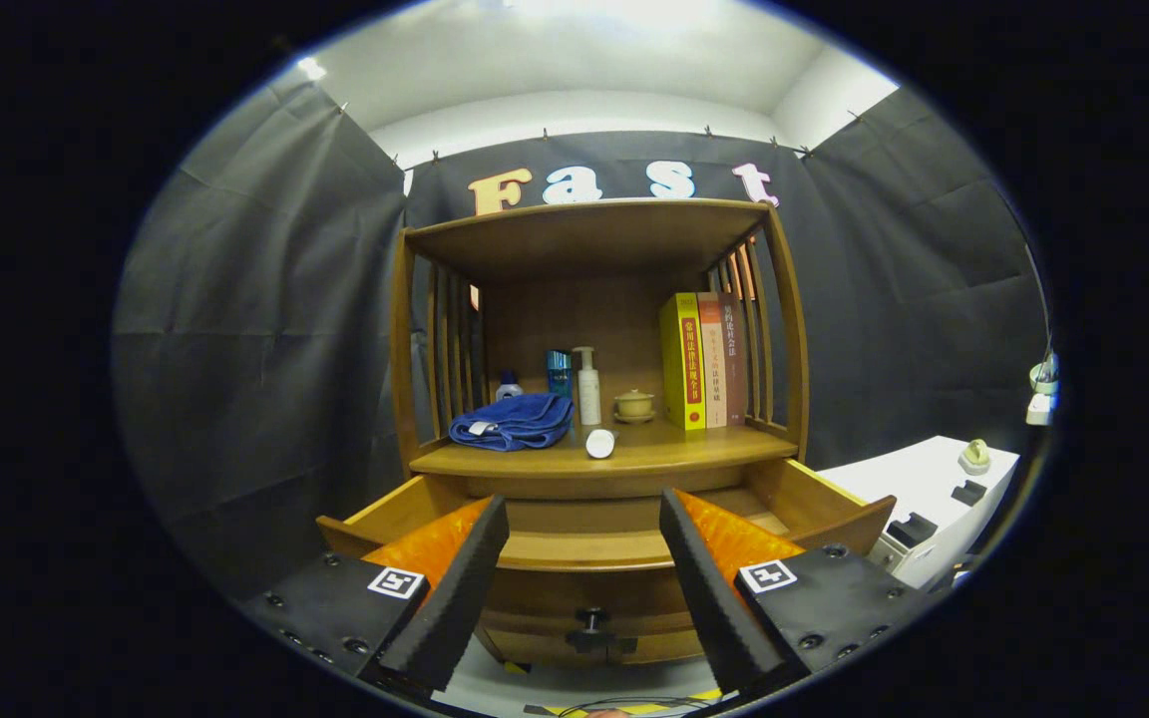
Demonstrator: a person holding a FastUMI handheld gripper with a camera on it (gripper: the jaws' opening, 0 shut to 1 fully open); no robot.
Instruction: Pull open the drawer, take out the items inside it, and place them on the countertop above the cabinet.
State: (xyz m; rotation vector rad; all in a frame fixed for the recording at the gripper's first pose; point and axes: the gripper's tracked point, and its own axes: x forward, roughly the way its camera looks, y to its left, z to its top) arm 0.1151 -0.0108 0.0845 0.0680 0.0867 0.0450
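My gripper (pixel 584 558) hangs w/ fingers apart, holding nothing, backed off in front of the drawer (pixel 584 548), prob. to clear room. Drawer is pulled out below the countertop (pixel 535 459); its inside is hidden from me. A white tube (pixel 600 443) lies on the countertop, long axis front-to-back, end facing me.

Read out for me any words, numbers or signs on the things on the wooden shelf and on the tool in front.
Yellow book: characters down the spine, too blurred to read.
Two books beside it: spine print, too small to read.
Pump bottle: no print legible.
Gripper: a square black-and-white marker on each side, a pattern, no words; its jaws stand open on nothing, before the open drawer.
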